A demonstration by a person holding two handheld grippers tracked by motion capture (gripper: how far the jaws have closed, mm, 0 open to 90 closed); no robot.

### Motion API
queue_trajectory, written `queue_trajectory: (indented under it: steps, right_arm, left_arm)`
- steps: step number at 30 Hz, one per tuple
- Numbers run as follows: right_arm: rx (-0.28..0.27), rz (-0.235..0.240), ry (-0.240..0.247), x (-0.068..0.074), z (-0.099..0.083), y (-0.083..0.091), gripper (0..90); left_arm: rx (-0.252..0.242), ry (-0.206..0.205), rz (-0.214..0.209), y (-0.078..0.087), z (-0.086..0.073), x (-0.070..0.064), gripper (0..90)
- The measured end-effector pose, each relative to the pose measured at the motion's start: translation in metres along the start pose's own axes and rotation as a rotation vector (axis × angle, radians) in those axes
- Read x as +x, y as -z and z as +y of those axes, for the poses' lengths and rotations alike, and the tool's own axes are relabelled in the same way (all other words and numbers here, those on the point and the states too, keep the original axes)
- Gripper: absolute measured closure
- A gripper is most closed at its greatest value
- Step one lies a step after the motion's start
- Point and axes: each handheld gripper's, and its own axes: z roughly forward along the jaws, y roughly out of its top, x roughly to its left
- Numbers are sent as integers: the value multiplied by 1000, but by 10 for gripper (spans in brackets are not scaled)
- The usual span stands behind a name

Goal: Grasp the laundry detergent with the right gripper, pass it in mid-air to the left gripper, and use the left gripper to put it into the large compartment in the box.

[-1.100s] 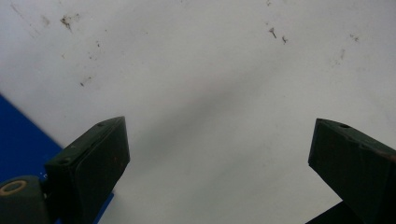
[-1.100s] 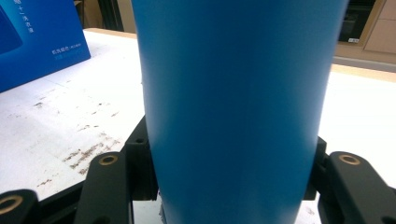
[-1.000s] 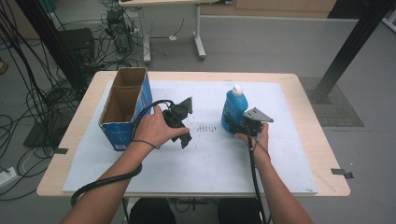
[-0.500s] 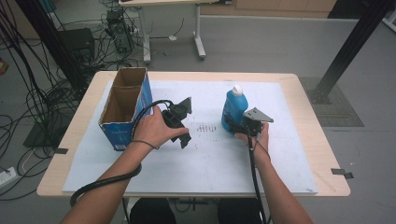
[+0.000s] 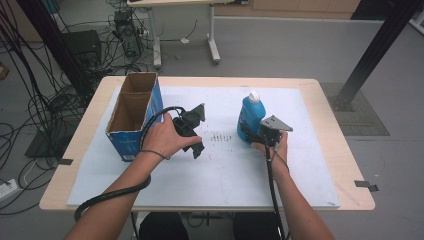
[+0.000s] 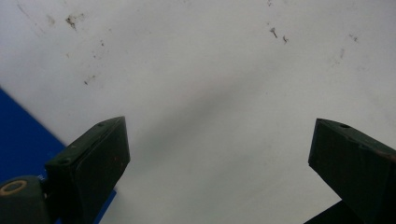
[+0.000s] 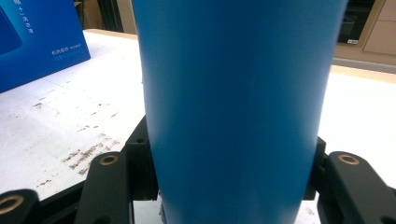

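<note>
Forearms enter from the bottom of the high view. Left gripper (image 5: pixel 192 131) sits left of centre over the white mat (image 5: pixel 225 170), jaws wide apart, nothing between. Right gripper (image 5: pixel 252 131) right of centre, jaws clamped on upright blue bottle (image 5: pixel 248 116), white cap. Open cardboard box (image 5: pixel 131 115) stands farther back at left of the bench (image 5: pixel 345 170).

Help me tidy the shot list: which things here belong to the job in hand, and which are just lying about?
In the job:
blue bottle, upright, clamped by the right gripper
open cardboard box
left gripper, jaws open

Lying about:
cables on the floor
second table behind
</note>
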Motion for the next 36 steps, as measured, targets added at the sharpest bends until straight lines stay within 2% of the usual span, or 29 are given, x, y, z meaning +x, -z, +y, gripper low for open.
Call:
queue_trajectory:
  steps: [12, 23, 36]
  right_arm:
    - [5, -1, 19, 1, 3, 1, 423]
    - [-5, 7, 24, -5, 10, 13, 423]
    - [-17, 99, 6, -13, 23, 31, 423]
  left_arm:
    - [-3, 0, -1, 2, -2, 2, 56]
    - [-13, -20, -4, 8, -4, 0, 57]
    - [-55, -78, -18, 34, -14, -2, 59]
